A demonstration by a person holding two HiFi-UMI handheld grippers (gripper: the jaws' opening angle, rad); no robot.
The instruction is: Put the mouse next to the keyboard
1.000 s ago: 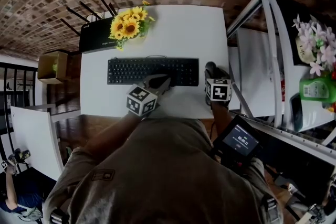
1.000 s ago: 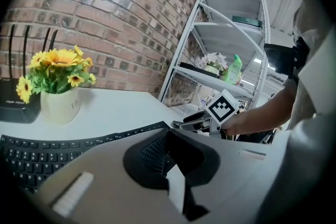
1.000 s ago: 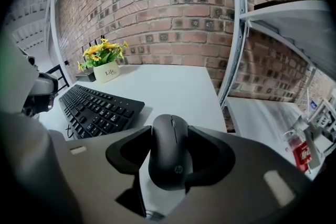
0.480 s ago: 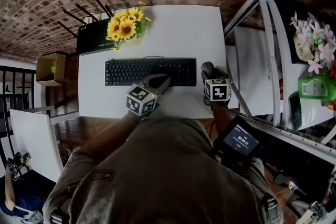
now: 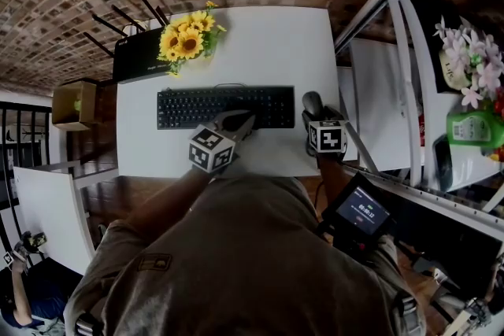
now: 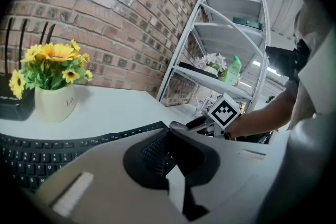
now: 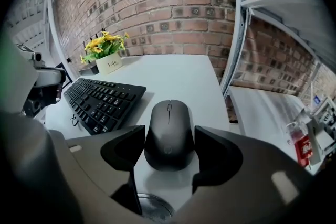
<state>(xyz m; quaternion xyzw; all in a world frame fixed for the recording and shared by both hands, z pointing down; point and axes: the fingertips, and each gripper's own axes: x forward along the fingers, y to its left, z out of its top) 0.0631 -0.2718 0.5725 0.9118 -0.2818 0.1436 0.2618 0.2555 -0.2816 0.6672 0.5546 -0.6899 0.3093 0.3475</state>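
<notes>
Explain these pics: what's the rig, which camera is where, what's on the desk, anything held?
No robot arm here: a person holds a two-jaw gripper in each hand. The top-down picture comes from a camera on the person's head. The other two come from cameras riding on each gripper, looking along its jaws. On the white table lie a black keyboard, a pot of sunflowers and a black box with antennas. The right gripper has its jaws closed on the sides of a black mouse, which sits on the table right of the keyboard. The left gripper is shut and empty, above the keyboard's near edge.
</notes>
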